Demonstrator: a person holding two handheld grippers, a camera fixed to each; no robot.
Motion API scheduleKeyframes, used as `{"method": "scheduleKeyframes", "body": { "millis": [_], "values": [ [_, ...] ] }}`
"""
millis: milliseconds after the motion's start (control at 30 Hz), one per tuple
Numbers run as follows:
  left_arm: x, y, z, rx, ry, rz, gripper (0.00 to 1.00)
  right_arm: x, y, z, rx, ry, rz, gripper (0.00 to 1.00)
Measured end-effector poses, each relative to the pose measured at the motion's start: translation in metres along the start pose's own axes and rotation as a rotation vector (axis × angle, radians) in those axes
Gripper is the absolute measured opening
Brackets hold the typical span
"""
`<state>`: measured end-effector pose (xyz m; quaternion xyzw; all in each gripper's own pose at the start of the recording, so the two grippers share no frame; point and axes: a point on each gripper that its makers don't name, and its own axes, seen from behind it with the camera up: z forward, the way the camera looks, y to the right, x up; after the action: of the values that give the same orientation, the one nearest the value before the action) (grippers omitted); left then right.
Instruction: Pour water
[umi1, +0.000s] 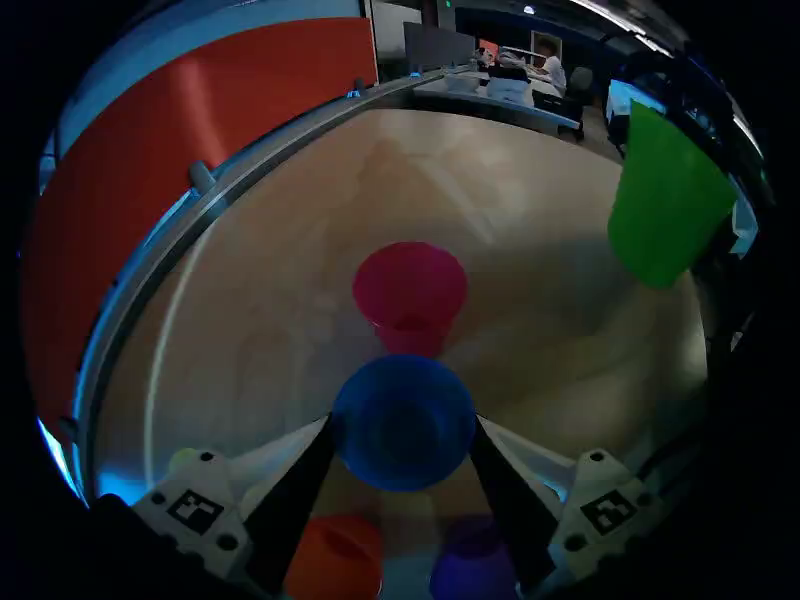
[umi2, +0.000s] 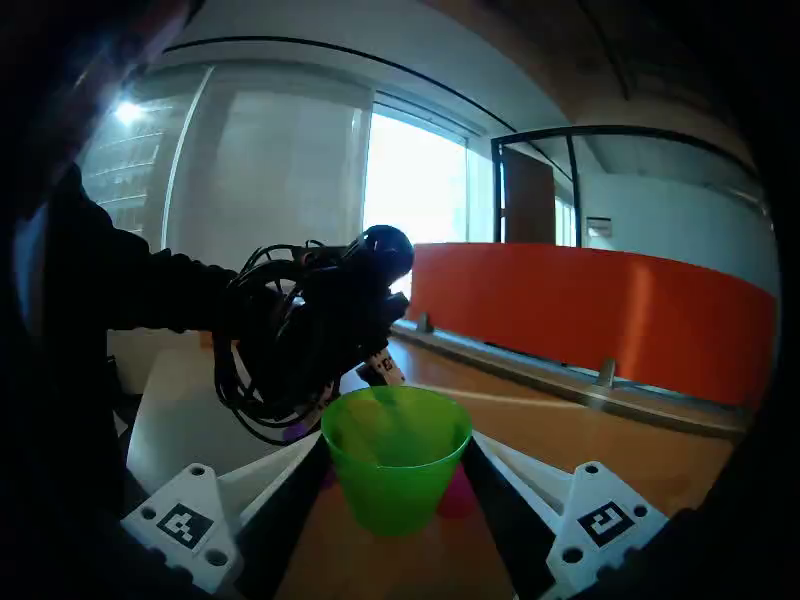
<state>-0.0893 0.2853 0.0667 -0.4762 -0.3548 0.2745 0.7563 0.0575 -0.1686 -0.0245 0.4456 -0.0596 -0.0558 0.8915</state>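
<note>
Down at the lower centre of the left gripper view, a blue cup (umi1: 404, 400) sits with its open mouth toward the camera. The left gripper (umi1: 404, 430) has its two dark fingers pressed against the cup's sides, spread only as wide as the cup. Whether it holds water I cannot tell. Just above it in the frame, a pink cup (umi1: 410, 290) stands on the wooden table (umi1: 520, 200). An orange cup (umi1: 335, 555) and a purple cup (umi1: 470, 565) lie at the bottom edge.

In the right gripper view, the right gripper (umi2: 397, 450) clamps a green cup (umi2: 397, 480) upright at lower centre. Left of it, a dark sleeve (umi2: 150, 290) reaches in beside a tangle of black cables (umi2: 260, 390). An orange partition (umi2: 600, 310) runs along the right.
</note>
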Motion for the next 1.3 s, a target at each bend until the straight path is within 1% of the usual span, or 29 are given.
{"method": "scheduleKeyframes", "body": {
  "millis": [200, 300, 500, 800, 1067, 1300],
  "values": [
    [0.004, 0.001, -0.003, -0.003, 0.022, -0.011, 0.88, 0.000, 0.000, 0.000, -0.002, -0.003, 0.000, 0.91],
    [0.007, 0.000, -0.008, 0.001, 0.038, -0.016, 0.88, 0.001, -0.001, 0.000, -0.001, -0.004, -0.001, 0.91],
    [0.014, -0.006, -0.020, 0.022, 0.091, -0.031, 0.88, 0.005, -0.004, 0.001, 0.000, -0.004, -0.007, 0.91],
    [0.024, -0.008, -0.047, 0.054, 0.183, -0.040, 0.88, 0.015, -0.011, 0.002, 0.003, -0.005, -0.018, 0.91],
    [0.034, -0.010, -0.072, 0.097, 0.272, -0.053, 0.88, 0.021, -0.016, 0.002, 0.005, -0.008, -0.027, 0.91],
    [0.043, -0.011, -0.090, 0.128, 0.338, -0.069, 0.88, 0.024, -0.017, 0.001, 0.006, -0.006, -0.028, 0.91]
  ]
}}
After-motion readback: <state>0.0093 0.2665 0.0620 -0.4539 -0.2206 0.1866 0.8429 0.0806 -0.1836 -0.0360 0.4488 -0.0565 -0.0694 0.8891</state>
